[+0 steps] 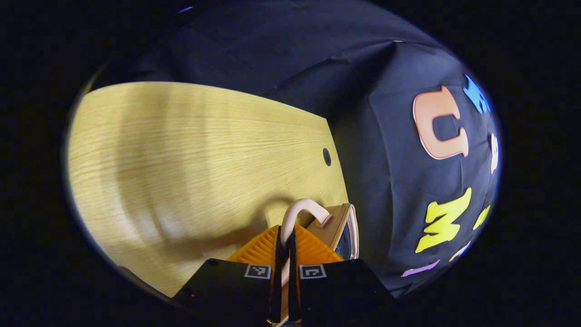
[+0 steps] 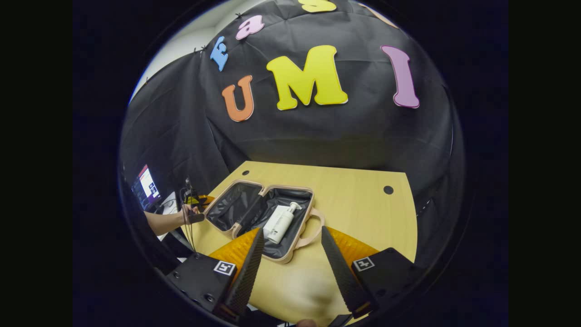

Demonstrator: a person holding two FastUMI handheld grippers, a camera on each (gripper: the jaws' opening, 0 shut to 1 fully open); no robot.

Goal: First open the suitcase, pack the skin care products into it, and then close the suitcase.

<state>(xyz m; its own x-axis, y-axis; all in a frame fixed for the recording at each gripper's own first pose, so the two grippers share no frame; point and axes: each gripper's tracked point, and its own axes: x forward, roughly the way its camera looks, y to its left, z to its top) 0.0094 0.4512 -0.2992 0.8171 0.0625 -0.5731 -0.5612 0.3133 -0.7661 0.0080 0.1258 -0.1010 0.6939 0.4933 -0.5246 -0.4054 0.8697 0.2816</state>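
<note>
A pale pink suitcase (image 2: pixel 254 213) lies open on the wooden table (image 2: pixel 363 213), its dark lining showing. A white pump bottle (image 2: pixel 281 221) rests in its right half. My right gripper (image 2: pixel 292 230) hangs open above the case's near edge, beside the handle (image 2: pixel 313 234). In the left gripper view, my left gripper (image 1: pixel 286 232) is shut on a pink arched handle (image 1: pixel 303 206) of the case's shell (image 1: pixel 347 229). The right gripper view shows that left gripper (image 2: pixel 196 203), held by a hand, at the outer edge of the left half.
The table (image 1: pixel 181 159) has round cable holes (image 1: pixel 327 156) (image 2: pixel 388 190) near its far edge. A lit monitor (image 2: pixel 146 186) and cables stand off the table's left side. Black cloth walls close in behind the table.
</note>
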